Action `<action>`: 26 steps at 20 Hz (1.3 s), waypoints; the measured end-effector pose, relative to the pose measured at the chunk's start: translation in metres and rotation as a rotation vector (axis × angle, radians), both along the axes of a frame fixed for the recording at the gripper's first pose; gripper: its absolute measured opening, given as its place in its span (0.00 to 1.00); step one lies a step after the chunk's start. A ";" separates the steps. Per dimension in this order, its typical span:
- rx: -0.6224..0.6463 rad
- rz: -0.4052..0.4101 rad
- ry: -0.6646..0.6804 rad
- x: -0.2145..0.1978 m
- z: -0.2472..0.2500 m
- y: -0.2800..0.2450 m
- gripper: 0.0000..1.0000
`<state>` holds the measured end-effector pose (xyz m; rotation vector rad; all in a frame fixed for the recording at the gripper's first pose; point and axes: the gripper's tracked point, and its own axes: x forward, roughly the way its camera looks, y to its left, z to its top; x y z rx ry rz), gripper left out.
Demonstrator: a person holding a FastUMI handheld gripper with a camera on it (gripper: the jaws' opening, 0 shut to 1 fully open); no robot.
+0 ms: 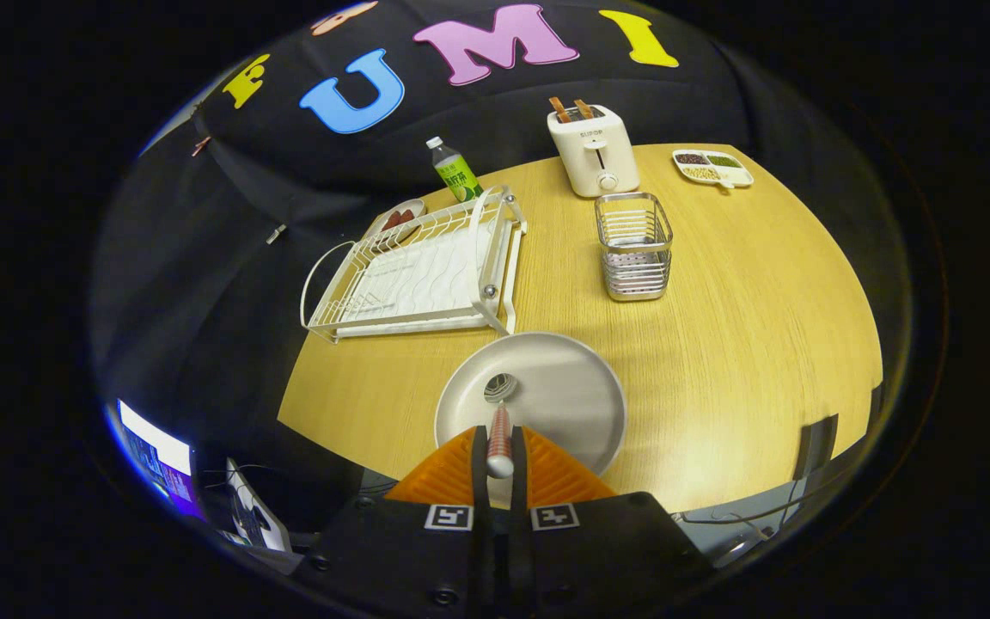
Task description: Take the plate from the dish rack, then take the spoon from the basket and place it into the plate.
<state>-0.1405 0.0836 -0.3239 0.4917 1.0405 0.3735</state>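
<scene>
Fingers (500,447) were pinched on the handle of the spoon (499,430), its round bowl over the middle of the plate (564,395). The plate, round, smooth and pale, lay flat on the wood-grain table (744,327). Beyond the plate stood the white wire dish rack (413,275) with a ribbed tray. Beside the rack stood the square metal wire basket (633,247); behind the basket, a cream toaster (592,150).

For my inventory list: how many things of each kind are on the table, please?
Plates: 3 (big plate, small plate, divided snack plate)
Dish rack: 1
Basket: 1
Toaster: 1
Bottle: 1
Spoon, held in the gripper jaws: 1
Total: 8
</scene>
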 end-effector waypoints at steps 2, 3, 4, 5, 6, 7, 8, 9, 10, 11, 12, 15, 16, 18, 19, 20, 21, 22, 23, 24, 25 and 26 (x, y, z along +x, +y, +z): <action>0.002 -0.015 0.022 0.001 -0.010 0.002 0.10; 0.008 -0.017 0.030 0.001 -0.013 0.003 0.10; 0.021 -0.024 0.033 0.000 -0.013 0.005 0.12; 0.024 -0.028 0.039 0.001 -0.014 0.005 0.12; 0.016 -0.026 0.045 0.000 -0.017 0.003 0.14; 0.013 -0.020 0.052 -0.001 -0.020 0.003 0.16; 0.002 -0.016 0.059 -0.002 -0.023 0.003 0.17; -0.001 -0.012 0.063 -0.002 -0.026 0.002 0.17; -0.010 -0.012 0.067 -0.002 -0.029 0.001 0.18; -0.023 -0.014 0.072 -0.003 -0.034 -0.001 0.20; -0.027 -0.016 0.077 -0.004 -0.037 -0.003 0.24; -0.037 -0.023 0.097 -0.004 -0.042 -0.006 0.35; -0.046 -0.021 0.100 -0.004 -0.041 -0.008 0.40; -0.076 -0.005 0.097 -0.005 -0.043 -0.010 0.63; -0.091 0.007 0.094 -0.006 -0.043 -0.011 0.77; -0.105 0.019 0.092 -0.007 -0.041 -0.012 0.90; -0.109 0.028 0.086 -0.006 -0.039 -0.011 0.97; -0.118 0.033 0.078 -0.004 -0.036 -0.011 0.99; -0.126 0.036 0.065 -0.001 -0.033 -0.011 0.99; -0.136 0.039 0.050 0.002 -0.028 -0.011 0.99; -0.146 0.042 0.032 0.007 -0.023 -0.012 0.99; -0.153 0.045 0.013 0.011 -0.017 -0.012 0.99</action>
